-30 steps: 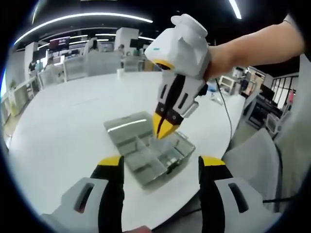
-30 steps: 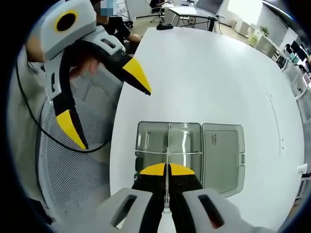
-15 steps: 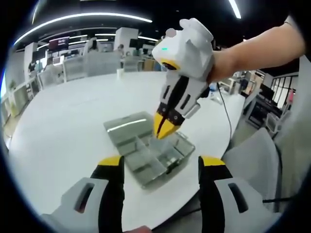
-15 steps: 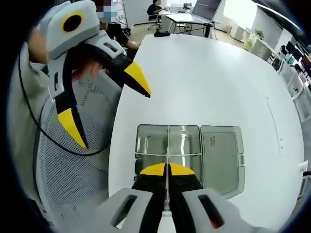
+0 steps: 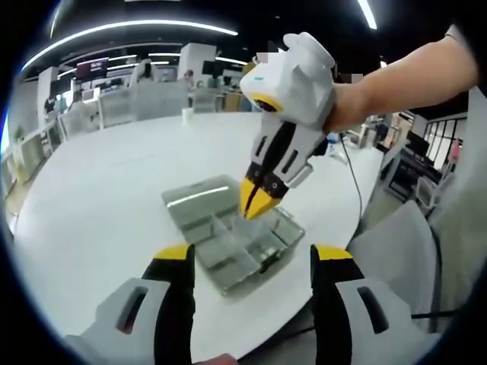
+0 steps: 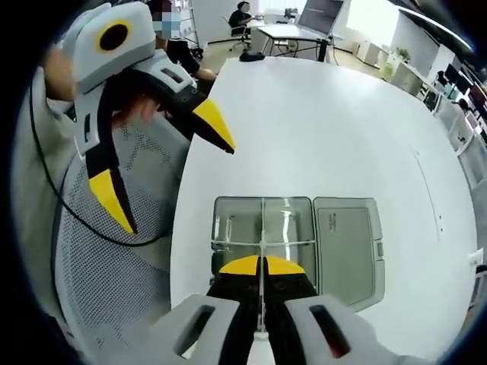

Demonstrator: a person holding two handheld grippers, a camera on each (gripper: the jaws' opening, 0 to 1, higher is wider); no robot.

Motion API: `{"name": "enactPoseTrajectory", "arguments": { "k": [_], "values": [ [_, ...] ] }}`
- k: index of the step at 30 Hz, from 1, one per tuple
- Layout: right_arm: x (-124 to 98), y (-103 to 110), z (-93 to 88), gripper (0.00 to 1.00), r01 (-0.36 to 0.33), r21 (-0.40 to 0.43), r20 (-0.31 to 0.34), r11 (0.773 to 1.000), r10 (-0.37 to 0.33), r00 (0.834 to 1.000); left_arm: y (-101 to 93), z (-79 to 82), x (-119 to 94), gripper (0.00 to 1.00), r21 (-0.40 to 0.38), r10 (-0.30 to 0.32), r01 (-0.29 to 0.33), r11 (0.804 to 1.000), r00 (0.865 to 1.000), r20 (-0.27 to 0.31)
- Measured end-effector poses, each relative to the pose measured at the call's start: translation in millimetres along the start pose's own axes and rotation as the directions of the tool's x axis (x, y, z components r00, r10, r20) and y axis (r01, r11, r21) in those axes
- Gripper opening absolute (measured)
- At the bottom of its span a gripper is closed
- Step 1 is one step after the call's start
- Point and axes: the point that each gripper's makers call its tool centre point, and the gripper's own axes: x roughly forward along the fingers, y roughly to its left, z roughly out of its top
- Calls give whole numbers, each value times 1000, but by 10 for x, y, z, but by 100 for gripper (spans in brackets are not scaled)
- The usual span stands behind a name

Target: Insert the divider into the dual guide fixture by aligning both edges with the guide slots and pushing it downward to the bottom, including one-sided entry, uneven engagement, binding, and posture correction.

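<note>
Though gripped, thin divider (image 6: 262,251) (clear)

A clear plastic box (image 6: 297,239) lies on the white desk (image 6: 319,137), lid open flat beside it. A thin clear divider (image 6: 262,228) stands upright inside.

The right gripper (image 6: 259,268) hides the near end of the divider (image 6: 262,228) inside the clear box (image 6: 228,220).
</note>
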Motion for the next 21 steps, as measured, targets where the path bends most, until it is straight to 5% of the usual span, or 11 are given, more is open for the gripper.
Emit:
{"name": "enactPoseTrajectory", "arguments": {
  "k": [21],
  "values": [
    [-63, -15, 10, 0, 11, 11, 35, 1000, -11, 999, 4, -6, 8, 59, -3, -1, 1, 1000, 1000, -3]
  ]
}}
